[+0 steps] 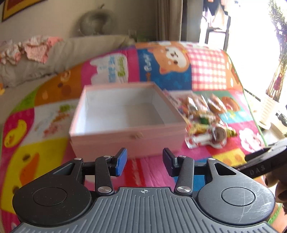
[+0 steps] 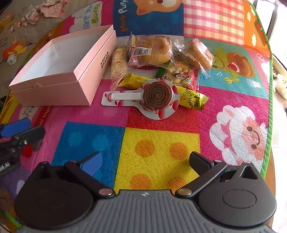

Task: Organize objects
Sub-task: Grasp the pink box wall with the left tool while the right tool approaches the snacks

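An open pink box (image 1: 125, 138) with a white, empty inside sits on the colourful play mat; it also shows in the right wrist view (image 2: 59, 89). A pile of wrapped snacks (image 2: 161, 62) lies right of the box, with a spiral lollipop (image 2: 157, 95) in front, a wrapped bread (image 2: 152, 48) behind and a yellow packet (image 2: 193, 97). The pile is blurred in the left wrist view (image 1: 206, 114). My left gripper (image 1: 145, 162) is open and empty just before the box front. My right gripper (image 2: 146, 164) is wide open and empty above the mat, short of the lollipop.
The play mat (image 2: 157, 161) covers the table; its green edge (image 2: 269, 107) runs along the right. Crumpled pink cloth (image 2: 44, 9) and small toys (image 2: 14, 52) lie on the sofa at back left. The left gripper's fingers (image 2: 16, 127) show at left.
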Demonstrator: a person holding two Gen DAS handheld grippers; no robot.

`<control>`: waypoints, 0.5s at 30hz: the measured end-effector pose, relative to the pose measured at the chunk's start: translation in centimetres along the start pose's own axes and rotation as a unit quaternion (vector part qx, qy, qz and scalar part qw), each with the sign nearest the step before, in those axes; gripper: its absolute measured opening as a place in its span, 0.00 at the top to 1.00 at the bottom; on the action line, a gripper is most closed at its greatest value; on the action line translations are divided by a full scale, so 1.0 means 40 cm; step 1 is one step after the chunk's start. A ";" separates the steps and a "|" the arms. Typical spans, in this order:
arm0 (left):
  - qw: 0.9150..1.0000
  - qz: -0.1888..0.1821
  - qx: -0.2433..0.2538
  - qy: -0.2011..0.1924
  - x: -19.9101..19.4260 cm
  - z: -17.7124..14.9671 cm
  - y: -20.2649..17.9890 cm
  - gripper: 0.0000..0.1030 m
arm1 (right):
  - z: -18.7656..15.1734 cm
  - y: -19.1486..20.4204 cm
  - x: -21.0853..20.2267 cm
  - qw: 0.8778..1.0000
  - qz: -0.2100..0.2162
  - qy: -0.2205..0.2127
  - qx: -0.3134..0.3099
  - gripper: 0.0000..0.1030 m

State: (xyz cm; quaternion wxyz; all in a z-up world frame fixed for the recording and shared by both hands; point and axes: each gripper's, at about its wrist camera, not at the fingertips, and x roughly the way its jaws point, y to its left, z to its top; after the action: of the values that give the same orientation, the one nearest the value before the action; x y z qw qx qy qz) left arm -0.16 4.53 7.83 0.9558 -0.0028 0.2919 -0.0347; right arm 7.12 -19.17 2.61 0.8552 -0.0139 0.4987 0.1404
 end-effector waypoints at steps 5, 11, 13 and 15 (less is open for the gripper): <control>0.996 0.085 0.001 -0.010 0.051 0.166 0.137 0.52 | 0.041 -0.017 -0.106 0.993 -0.011 -0.116 0.001 0.00; 0.988 0.091 -0.057 0.109 0.258 0.195 0.286 0.53 | 0.149 -0.040 -0.201 0.964 -0.089 -0.249 -0.026 0.00; 0.986 0.080 -0.058 0.132 0.304 0.178 0.297 0.53 | 0.190 -0.073 -0.192 0.969 -0.079 -0.233 -0.021 0.00; 0.985 0.078 -0.048 0.147 0.333 0.162 0.297 0.53 | 0.213 -0.097 -0.176 0.973 -0.071 -0.219 -0.008 0.00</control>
State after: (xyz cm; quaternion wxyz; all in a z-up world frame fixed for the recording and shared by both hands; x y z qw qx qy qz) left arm 15.26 15.39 5.45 0.9009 -0.0207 0.4300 0.0543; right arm 12.07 -23.10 12.48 0.9511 -0.0254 0.2963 0.0831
